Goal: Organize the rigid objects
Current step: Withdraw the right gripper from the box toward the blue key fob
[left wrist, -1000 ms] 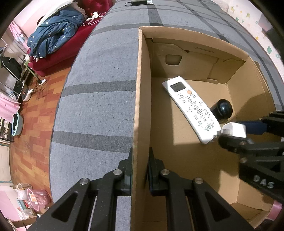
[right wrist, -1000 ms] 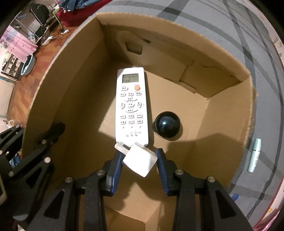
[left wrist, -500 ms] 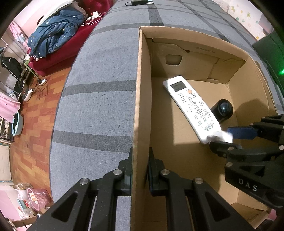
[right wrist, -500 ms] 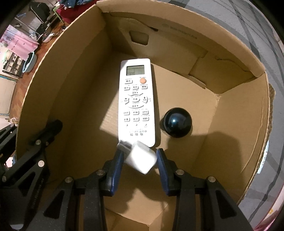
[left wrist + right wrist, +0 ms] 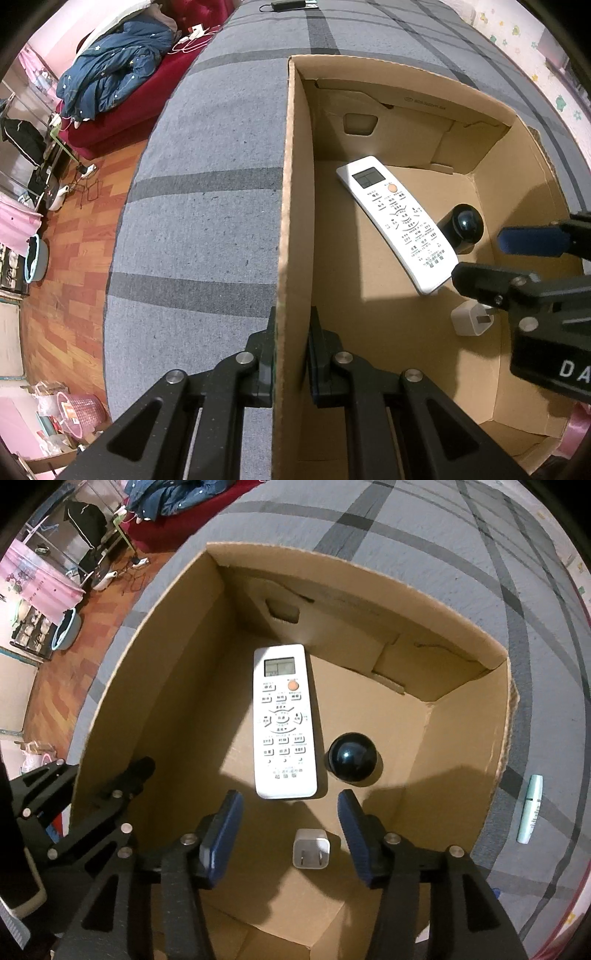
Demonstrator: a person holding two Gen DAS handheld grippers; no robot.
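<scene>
The white plug adapter (image 5: pixel 311 848) lies released on the box floor between the opening right gripper (image 5: pixel 290 830) jaws, below the remote (image 5: pixel 283 722); only the left-wrist view shows the left gripper (image 5: pixel 291 354) clenched on the cardboard box (image 5: pixel 293 206) wall.

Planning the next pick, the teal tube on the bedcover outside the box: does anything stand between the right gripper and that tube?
Yes. The right gripper, jaws opening above the white charger, is inside the cardboard box. The box's right wall stands between it and the teal tube, so it must lift over the rim.
</scene>
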